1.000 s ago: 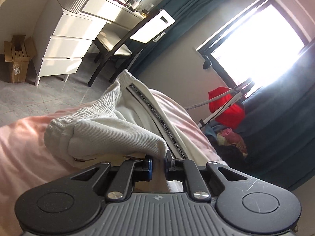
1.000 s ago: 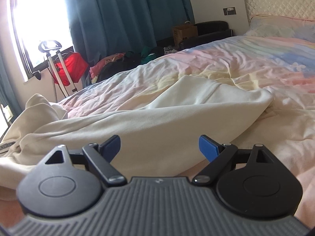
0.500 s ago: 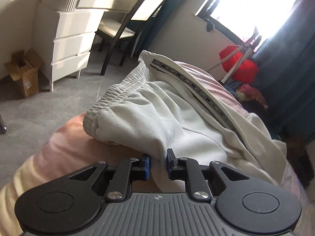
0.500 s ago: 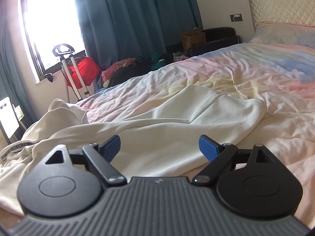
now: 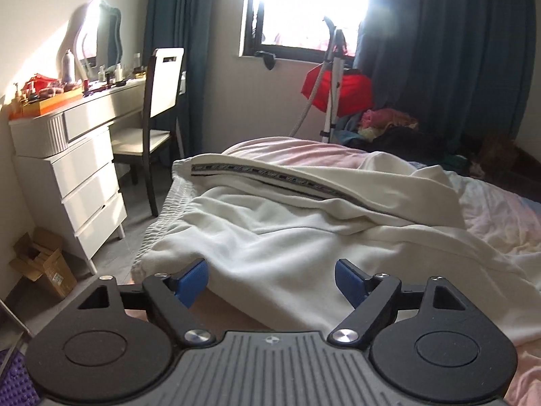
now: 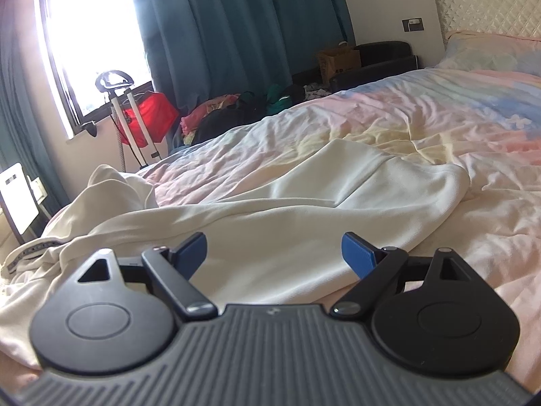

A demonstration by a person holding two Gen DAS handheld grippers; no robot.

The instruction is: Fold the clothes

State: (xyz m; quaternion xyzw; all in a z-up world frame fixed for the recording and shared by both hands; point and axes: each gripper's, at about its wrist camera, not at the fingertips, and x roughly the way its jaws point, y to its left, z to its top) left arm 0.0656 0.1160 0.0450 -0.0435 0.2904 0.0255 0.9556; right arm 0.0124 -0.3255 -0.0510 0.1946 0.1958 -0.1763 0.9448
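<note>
Cream-white trousers (image 5: 280, 233) with a dark patterned side stripe (image 5: 267, 177) lie loosely on the pastel bedsheet (image 5: 500, 216), the ribbed waistband at the bed's left edge. My left gripper (image 5: 272, 279) is open and empty just in front of the waistband end. In the right wrist view the trouser legs (image 6: 304, 209) stretch across the bed (image 6: 439, 118). My right gripper (image 6: 274, 253) is open and empty, low over the leg fabric.
A white dresser (image 5: 71, 176) and a chair (image 5: 159, 108) stand left of the bed, with a cardboard box (image 5: 44, 267) on the floor. A garment steamer with a red bag (image 5: 334, 91) and a clothes pile (image 6: 236, 108) sit by the window. The headboard (image 6: 487, 3) is far right.
My left gripper has opened and let go of the trousers' waistband, which now lies on the bed. The left gripper has swung round toward the window. The right gripper stays open and has shifted slightly.
</note>
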